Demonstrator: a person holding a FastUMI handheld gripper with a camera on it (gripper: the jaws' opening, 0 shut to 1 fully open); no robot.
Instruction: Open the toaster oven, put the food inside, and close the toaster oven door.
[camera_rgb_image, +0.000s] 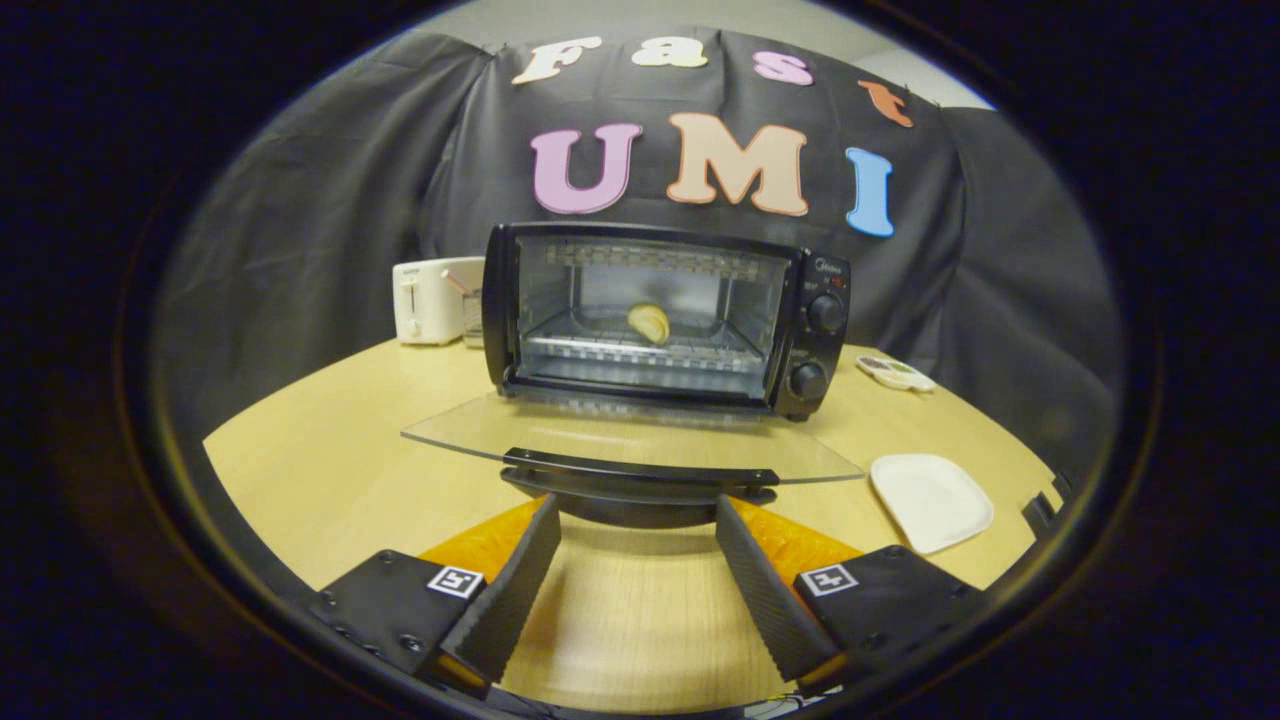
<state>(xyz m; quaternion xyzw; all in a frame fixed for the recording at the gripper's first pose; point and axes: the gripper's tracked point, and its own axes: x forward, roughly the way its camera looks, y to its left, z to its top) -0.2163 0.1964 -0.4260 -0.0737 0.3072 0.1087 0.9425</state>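
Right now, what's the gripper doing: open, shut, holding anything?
Gripper: open, holding nothing, fingers spread just short of the lowered oven door's handle.

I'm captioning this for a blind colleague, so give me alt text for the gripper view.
A black toaster oven sits on a wooden table with its glass door folded down flat and a piece of food on the rack inside. The open claw is just short of the door handle, holding nothing.
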